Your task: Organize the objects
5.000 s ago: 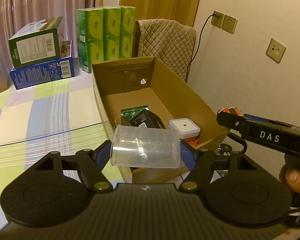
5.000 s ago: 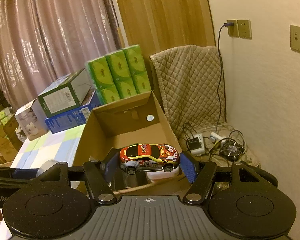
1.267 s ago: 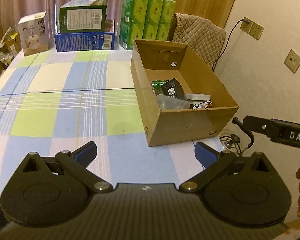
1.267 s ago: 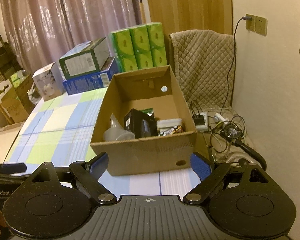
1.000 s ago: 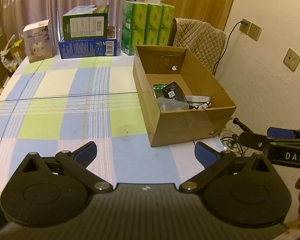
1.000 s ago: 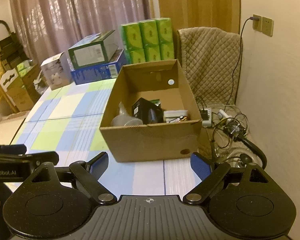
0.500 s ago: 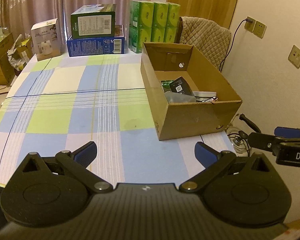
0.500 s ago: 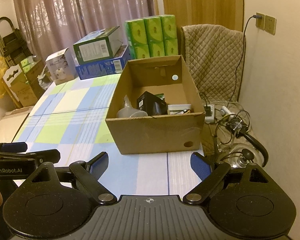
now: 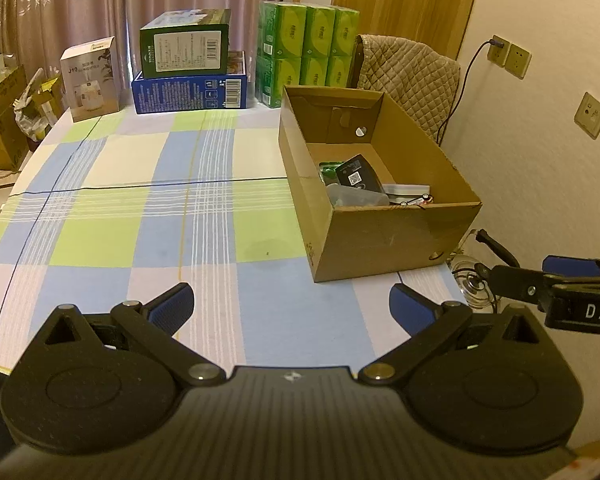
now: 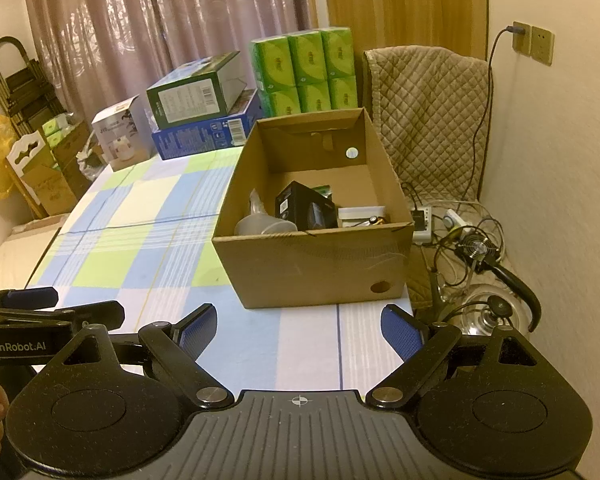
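Both grippers, left gripper [image 9: 290,310] and right gripper [image 10: 298,330], hang spread and empty; cardboard box [image 10: 312,268] at twelve o'clock looks filled — retreat level.

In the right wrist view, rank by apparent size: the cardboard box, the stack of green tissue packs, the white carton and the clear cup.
1. cardboard box, though it sits nearest the camera.
2. stack of green tissue packs.
3. white carton.
4. clear cup, partly hidden behind the box wall, so its rank is unsure.
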`<act>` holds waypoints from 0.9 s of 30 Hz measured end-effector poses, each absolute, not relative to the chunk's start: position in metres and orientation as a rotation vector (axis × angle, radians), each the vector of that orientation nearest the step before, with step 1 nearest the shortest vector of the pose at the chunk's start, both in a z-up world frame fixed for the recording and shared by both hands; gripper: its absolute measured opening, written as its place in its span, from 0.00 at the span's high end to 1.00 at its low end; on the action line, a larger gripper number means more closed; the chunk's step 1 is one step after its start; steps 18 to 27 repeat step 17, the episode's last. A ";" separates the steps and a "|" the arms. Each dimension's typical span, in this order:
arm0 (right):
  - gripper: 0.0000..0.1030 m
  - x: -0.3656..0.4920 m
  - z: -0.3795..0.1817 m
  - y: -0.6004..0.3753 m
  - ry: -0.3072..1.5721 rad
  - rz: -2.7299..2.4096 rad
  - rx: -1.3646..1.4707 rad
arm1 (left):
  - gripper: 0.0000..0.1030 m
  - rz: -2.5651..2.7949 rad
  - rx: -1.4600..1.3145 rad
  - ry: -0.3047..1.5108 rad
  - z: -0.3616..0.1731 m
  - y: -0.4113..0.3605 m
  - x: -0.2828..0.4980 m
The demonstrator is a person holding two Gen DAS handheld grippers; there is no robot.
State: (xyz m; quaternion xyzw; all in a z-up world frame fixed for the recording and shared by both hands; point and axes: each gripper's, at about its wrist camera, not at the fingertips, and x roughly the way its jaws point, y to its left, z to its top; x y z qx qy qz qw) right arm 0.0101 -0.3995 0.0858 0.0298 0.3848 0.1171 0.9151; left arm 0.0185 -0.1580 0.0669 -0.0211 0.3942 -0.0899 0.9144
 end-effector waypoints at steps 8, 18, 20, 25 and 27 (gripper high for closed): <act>0.16 0.011 0.085 -0.398 0.796 0.243 0.061 | 0.01 -0.190 -0.051 0.814 0.066 -0.158 0.021; 0.16 0.010 0.083 -0.394 0.797 0.245 0.061 | 0.01 -0.225 -0.082 0.799 0.064 -0.154 0.020; 0.16 0.010 0.083 -0.394 0.797 0.245 0.061 | 0.01 -0.225 -0.082 0.799 0.064 -0.154 0.020; 0.16 0.010 0.083 -0.394 0.797 0.245 0.061 | 0.01 -0.225 -0.082 0.799 0.064 -0.154 0.020; 0.16 0.010 0.083 -0.394 0.797 0.245 0.061 | 0.01 -0.225 -0.082 0.799 0.064 -0.154 0.020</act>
